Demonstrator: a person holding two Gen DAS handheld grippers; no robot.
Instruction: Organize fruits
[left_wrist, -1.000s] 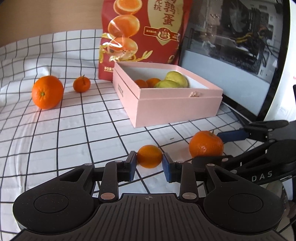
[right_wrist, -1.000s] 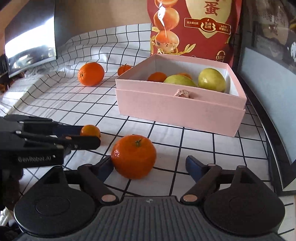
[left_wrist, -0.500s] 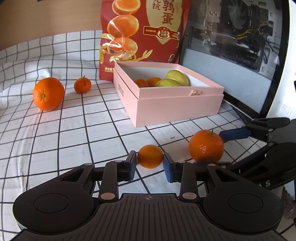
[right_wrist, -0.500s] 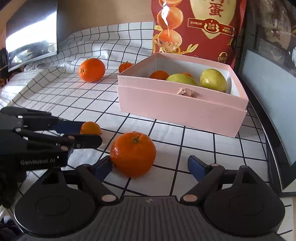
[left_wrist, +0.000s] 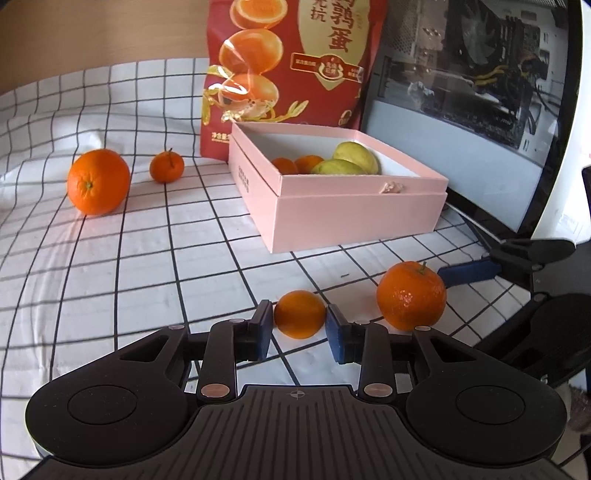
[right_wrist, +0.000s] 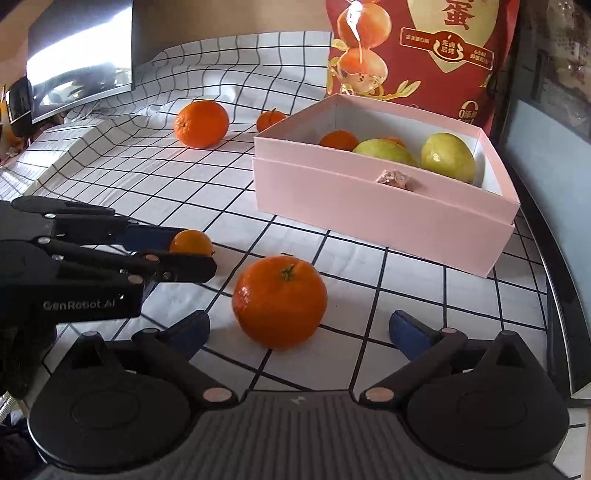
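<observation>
Fruits: my left gripper (left_wrist: 300, 325) has its pads pressed on a small mandarin (left_wrist: 300, 314), jaws closing on it, low centre of the left view. My right gripper (right_wrist: 297, 328) is opening wide around a bigger tangerine (right_wrist: 279, 301) that sits on the checked cloth (right_wrist: 155, 192), pads clear of it. Pink box (right_wrist: 369, 210) right of centre holds two green fruits (right_wrist: 447, 157) and oranges. Upper left: a big orange (left_wrist: 98, 181) beside a small one (left_wrist: 166, 167).
</observation>
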